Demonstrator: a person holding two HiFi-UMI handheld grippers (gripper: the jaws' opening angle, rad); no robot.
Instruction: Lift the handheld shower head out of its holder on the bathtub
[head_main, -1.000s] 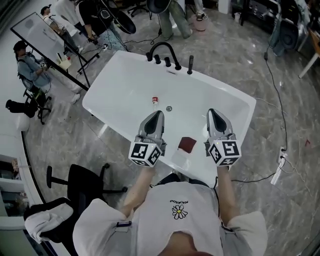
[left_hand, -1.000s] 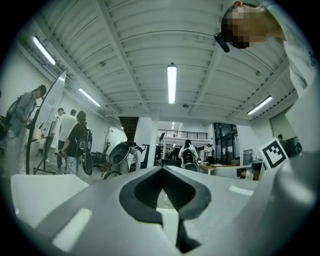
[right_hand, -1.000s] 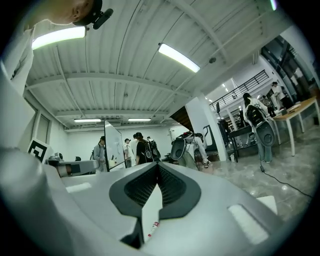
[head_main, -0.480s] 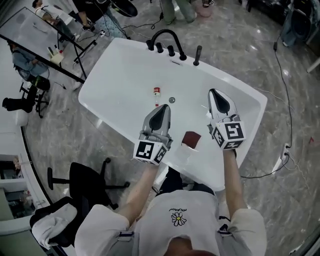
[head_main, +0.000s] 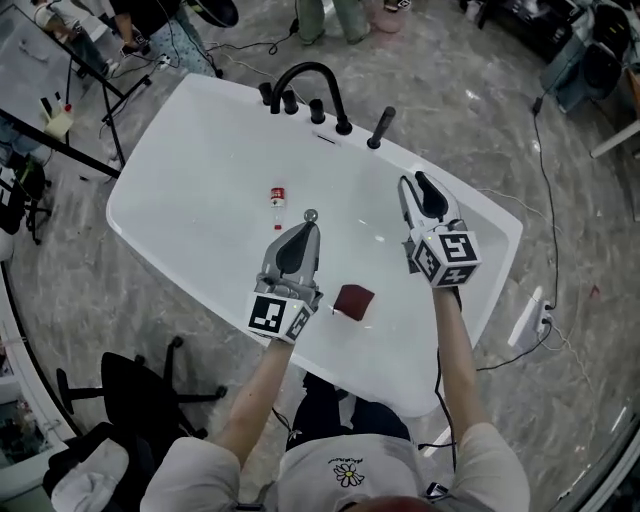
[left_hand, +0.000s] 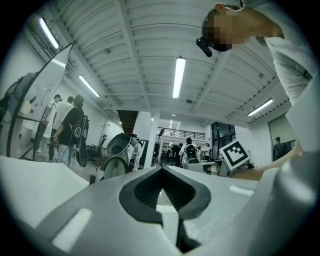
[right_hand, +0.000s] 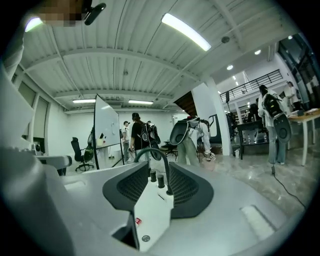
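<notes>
The black handheld shower head (head_main: 381, 128) stands upright in its holder on the far rim of the white bathtub (head_main: 180, 130), right of the black arched faucet (head_main: 305, 80) and its knobs. My right gripper (head_main: 411, 181) hovers over the tub just short of the shower head, pointing at the faucet (right_hand: 150, 152). Its jaws have just been opening and are open with nothing between them. My left gripper (head_main: 308, 228) is shut and empty, over the middle of the tub near the drain (head_main: 311, 215). In the left gripper view the jaw tips (left_hand: 161, 168) meet.
In the tub lie a small red-capped bottle (head_main: 277, 197) and a dark red cloth (head_main: 353, 301). A black office chair (head_main: 130, 385) stands at the near left. Cables and a power strip (head_main: 527, 318) lie on the floor at the right. People and a whiteboard stand beyond the tub.
Both grippers have moved forward over the tub towards the faucet end. The right one has come closer to the shower head, and the left one has neared the drain.
</notes>
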